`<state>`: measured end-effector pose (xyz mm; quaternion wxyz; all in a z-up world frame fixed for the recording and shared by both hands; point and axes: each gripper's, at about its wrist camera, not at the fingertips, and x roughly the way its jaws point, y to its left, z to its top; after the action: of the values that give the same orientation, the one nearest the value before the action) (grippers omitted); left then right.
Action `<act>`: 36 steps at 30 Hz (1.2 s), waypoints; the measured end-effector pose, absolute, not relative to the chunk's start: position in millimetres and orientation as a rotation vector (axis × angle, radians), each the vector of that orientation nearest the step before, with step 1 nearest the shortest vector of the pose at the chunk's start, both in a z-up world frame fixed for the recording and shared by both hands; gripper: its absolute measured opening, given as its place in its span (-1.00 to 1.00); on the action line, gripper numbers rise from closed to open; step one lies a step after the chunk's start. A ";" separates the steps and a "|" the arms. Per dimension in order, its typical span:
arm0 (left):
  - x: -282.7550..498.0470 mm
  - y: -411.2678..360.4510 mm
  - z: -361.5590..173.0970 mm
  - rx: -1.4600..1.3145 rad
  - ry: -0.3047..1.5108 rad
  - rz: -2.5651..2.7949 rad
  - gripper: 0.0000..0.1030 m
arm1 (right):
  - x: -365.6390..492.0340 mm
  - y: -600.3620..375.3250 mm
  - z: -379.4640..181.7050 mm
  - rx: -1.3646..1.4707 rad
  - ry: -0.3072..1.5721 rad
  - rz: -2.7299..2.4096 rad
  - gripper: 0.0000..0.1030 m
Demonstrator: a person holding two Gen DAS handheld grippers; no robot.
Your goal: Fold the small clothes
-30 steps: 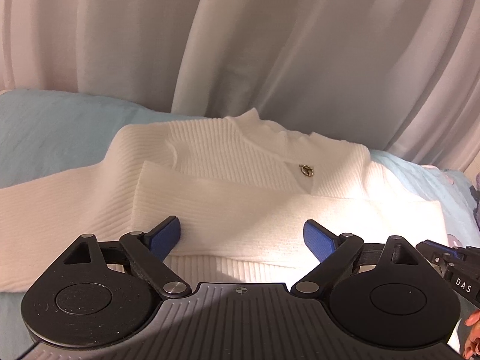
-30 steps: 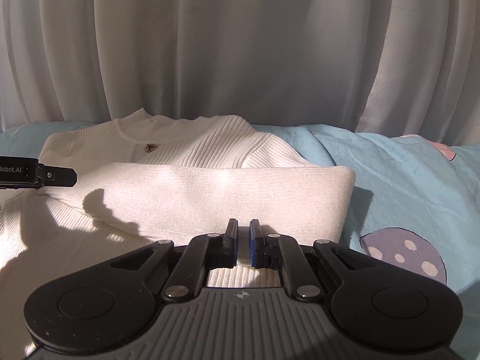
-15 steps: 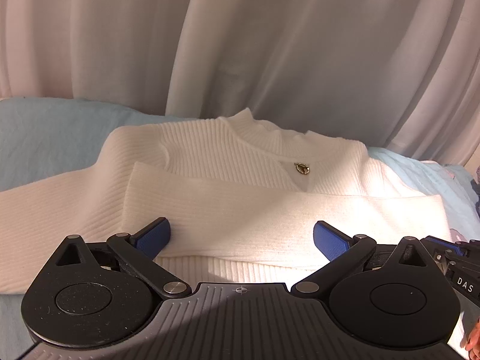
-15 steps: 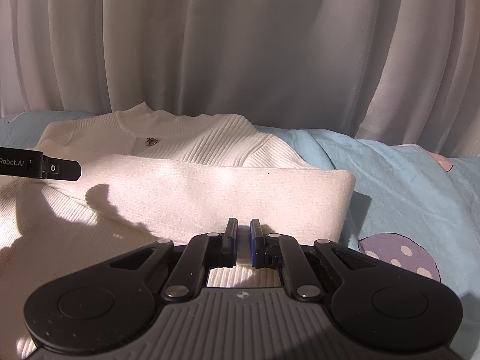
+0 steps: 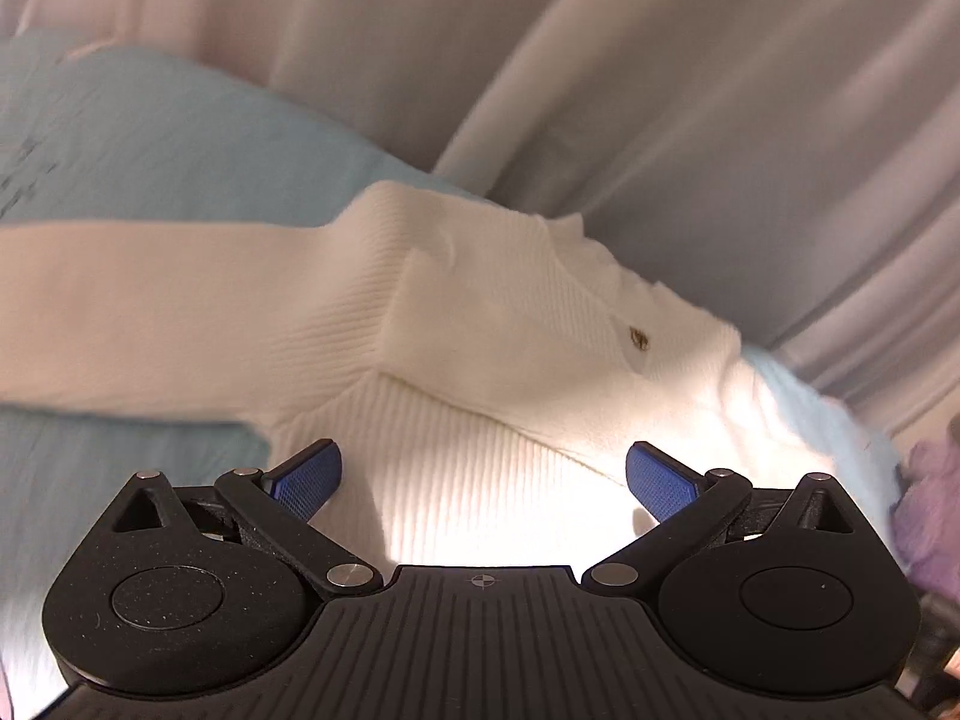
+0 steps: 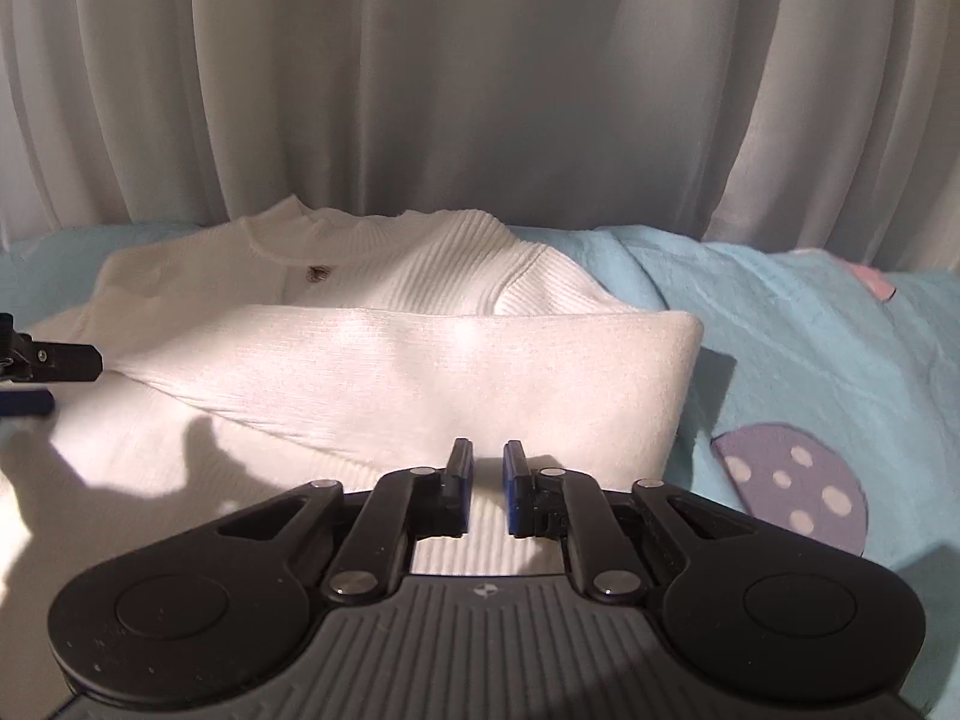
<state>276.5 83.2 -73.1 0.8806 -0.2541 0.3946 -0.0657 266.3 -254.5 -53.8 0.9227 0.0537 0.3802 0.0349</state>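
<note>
A white ribbed sweater lies on the blue bedsheet before the curtain (one sleeve folded across). The left tool gapes wide above its hem; the right tool, nearly closed, grips nothing.

Warm light is glaring on the sweater hem; motion blur is smearing the left view, fisheye distortion is bending the curtain folds.
</note>
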 end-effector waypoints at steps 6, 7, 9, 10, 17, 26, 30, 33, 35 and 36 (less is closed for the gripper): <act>193.0 199.5 -63.7 -0.826 0.638 0.146 1.00 | 202.6 -268.2 -50.0 0.382 0.772 0.146 -0.47; 182.4 220.3 -65.0 -0.853 0.611 0.213 0.99 | 198.2 -268.6 -50.7 0.404 0.778 0.152 -0.47; 164.8 256.5 -70.0 -0.919 0.583 0.330 0.93 | 190.9 -266.8 -49.8 0.425 0.782 0.165 -0.47; 155.6 274.2 -73.5 -0.977 0.566 0.384 0.80 | 189.2 -265.7 -48.7 0.425 0.779 0.166 -0.47; 124.3 337.9 -95.2 -1.220 0.436 0.557 0.55 | 183.4 -257.0 -39.9 0.430 0.764 0.183 -0.47; 110.1 380.9 -115.5 -1.411 0.270 0.595 0.08 | 182.2 -255.1 -40.7 0.447 0.758 0.167 -0.47; 107.3 392.1 -129.1 -1.489 0.223 0.612 -0.42 | 180.0 -256.3 -40.4 0.450 0.752 0.157 -0.47; 105.1 397.3 -138.4 -1.538 0.217 0.627 -0.83 | 179.6 -258.1 -40.8 0.451 0.752 0.146 -0.47; 101.3 395.7 -137.9 -1.522 0.214 0.620 -0.83 | 180.0 -259.4 -41.3 0.455 0.753 0.139 -0.47; 101.1 394.2 -135.9 -1.504 0.217 0.619 -0.83 | 180.4 -260.9 -41.5 0.456 0.752 0.137 -0.47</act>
<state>101.1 394.2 -135.9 0.6820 -0.6703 0.0967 0.2759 180.4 -260.9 -41.5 0.9026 0.2206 0.3638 0.0661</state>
